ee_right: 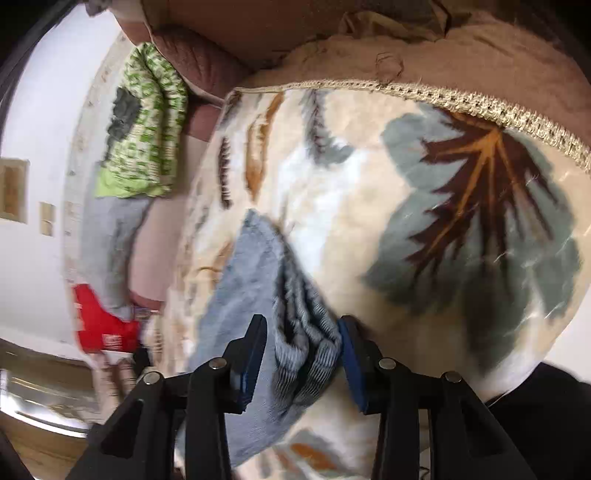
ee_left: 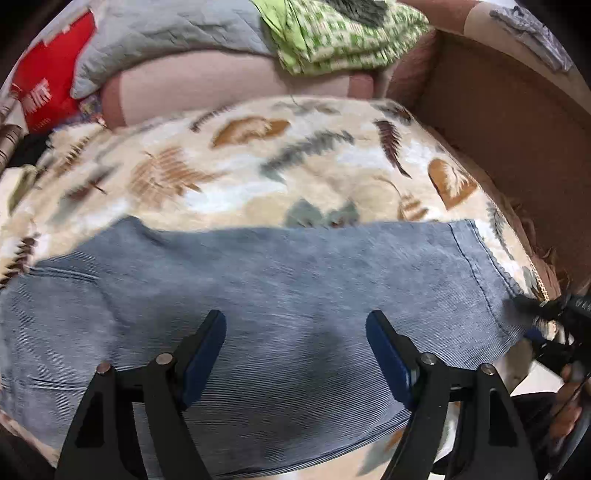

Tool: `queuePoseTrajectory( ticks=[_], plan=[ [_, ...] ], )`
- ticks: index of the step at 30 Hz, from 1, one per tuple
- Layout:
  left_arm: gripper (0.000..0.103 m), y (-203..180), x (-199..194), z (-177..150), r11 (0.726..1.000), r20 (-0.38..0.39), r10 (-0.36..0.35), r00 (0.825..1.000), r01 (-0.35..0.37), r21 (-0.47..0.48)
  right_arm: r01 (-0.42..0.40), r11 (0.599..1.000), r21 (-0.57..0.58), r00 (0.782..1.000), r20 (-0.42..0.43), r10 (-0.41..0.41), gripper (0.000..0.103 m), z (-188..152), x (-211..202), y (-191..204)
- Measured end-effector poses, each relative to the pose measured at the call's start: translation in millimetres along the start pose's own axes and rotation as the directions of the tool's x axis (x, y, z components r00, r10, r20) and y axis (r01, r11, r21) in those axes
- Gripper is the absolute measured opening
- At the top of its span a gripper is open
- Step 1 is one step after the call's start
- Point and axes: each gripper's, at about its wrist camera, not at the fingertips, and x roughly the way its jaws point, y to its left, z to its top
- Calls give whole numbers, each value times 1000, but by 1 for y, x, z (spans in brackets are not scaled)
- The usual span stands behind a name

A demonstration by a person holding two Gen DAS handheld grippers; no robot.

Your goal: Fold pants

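Note:
Blue-grey ribbed pants (ee_left: 280, 295) lie flat across a cream blanket with a leaf print (ee_left: 240, 173). My left gripper (ee_left: 295, 332) is open and hovers over the middle of the pants, holding nothing. In the right wrist view the pants' bunched hem end (ee_right: 303, 332) sits between the fingers of my right gripper (ee_right: 303, 350). The jaws stand apart around the fabric and are not closed on it. The right gripper also shows at the pants' right end in the left wrist view (ee_left: 546, 314).
A folded green patterned cloth (ee_left: 343, 33), a grey quilt (ee_left: 166, 33) and a red bag (ee_left: 48, 74) lie at the back. A brown headboard (ee_left: 517, 122) stands at the right. The blanket's braided edge (ee_right: 480, 107) runs along a brown cover.

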Motion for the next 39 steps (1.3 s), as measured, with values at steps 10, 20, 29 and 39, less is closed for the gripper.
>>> queuePoseTrajectory(
  ticks=[10,20,29,39],
  plan=[
    [89,-23,6,-4,991,30,87,996,-90,99,-5,997,-72,998,-62,0,87,-14,5,13],
    [93,-24,16,-11,980,-14,99,995,-95,173,94,980,-173,992,-64,-106,25,-16,16,28],
    [98,-33,53,-30,940,-103,148,984,-107,324,181,925,-334,983,26,-183,21,-22,2,75],
    [93,82,-12,-33,996,-10,-58,998,57,-73,38,600,-799,996,77,39,14,-146,-13,255]
  ],
)
